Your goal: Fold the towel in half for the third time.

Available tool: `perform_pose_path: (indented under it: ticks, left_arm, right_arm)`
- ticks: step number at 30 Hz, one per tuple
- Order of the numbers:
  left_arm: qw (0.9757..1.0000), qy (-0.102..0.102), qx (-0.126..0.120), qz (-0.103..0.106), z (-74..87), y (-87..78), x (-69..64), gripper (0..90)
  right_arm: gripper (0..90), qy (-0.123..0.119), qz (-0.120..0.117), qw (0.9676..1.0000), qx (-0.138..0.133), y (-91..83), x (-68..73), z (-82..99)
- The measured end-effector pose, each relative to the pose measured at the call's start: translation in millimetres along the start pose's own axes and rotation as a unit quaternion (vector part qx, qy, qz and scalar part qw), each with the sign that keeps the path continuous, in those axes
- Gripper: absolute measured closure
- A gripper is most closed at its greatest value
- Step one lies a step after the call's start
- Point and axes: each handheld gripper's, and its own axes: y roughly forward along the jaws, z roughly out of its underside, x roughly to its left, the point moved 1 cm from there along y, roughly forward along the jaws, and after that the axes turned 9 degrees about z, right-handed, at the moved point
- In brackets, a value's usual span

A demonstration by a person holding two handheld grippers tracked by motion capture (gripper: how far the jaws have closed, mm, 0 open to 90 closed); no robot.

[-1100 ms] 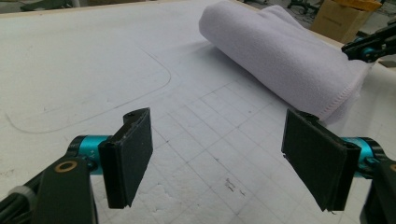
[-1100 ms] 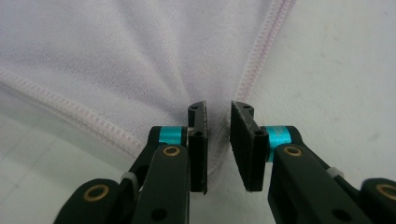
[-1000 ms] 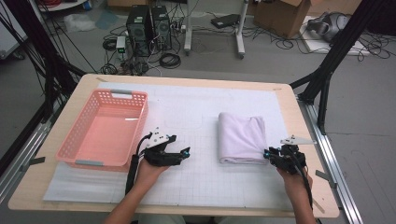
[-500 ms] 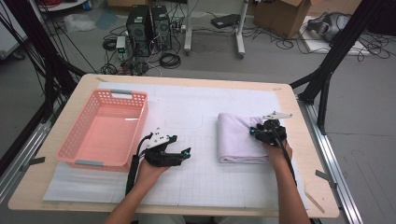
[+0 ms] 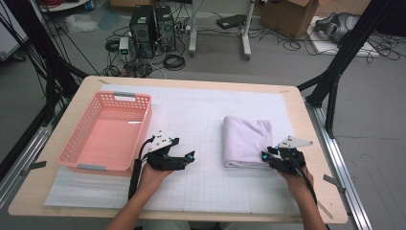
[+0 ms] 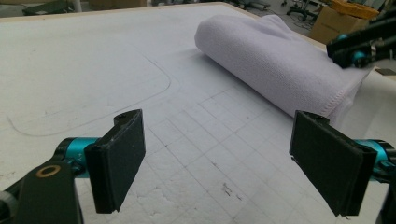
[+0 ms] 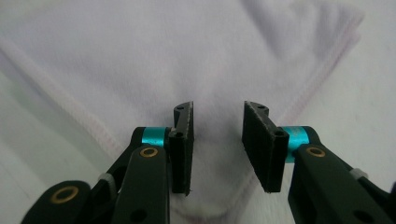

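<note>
A folded white towel (image 5: 246, 141) lies on the gridded mat, right of centre. My right gripper (image 5: 265, 157) hovers at the towel's near right corner. In the right gripper view its jaws (image 7: 217, 135) stand partly apart over the hemmed corner of the towel (image 7: 140, 56), having opened a little, with no cloth pinched between the pads. My left gripper (image 5: 190, 158) rests on the mat next to the basket and points toward the towel (image 6: 275, 56). Its jaws (image 6: 219, 158) have just been opening and stand wide with nothing between them. The right gripper (image 6: 359, 46) shows beyond the towel.
A pink plastic basket (image 5: 115, 98) with nothing in it stands on the left of the table. The white gridded mat (image 5: 201, 115) covers most of the wooden tabletop. Cables, computer cases and cardboard boxes lie on the floor beyond the far edge.
The right hand went forward over the towel, then came back to its near right corner. The left hand stayed put.
</note>
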Motion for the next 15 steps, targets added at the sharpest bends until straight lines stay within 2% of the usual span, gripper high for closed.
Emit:
perform_pose_path:
  ticks: [5,8,10,14,15]
  left_arm:
    - [1.0,0.004,-0.005,0.001,-1.7,-1.4,-0.7,18.8]
    - [0.9999,0.003,-0.012,0.001,-3.0,-2.3,-0.8,18.7]
    - [0.9999,0.005,-0.015,0.005,-3.8,-3.3,-0.9,18.8]
    - [0.9998,0.009,-0.019,0.004,-4.9,-4.4,-0.5,18.9]
    - [0.9998,0.01,-0.019,0.003,-5.0,-4.5,-0.4,18.9]
  right_arm:
    - [57.9,0.034,0.013,0.999,-0.025,-18.5,-8.1,13.0]
    - [51.2,0.062,0.02,0.9966,-0.051,-30.5,-15.8,15.3]
    - [45.3,0.069,0.028,0.9958,-0.054,-34.1,-19.3,17.9]
    - [26.1,0.054,0.039,0.9966,-0.049,-33.2,-22.5,21.5]
    - [24.6,0.055,0.038,0.9965,-0.049,-32.5,-23.3,21.7]
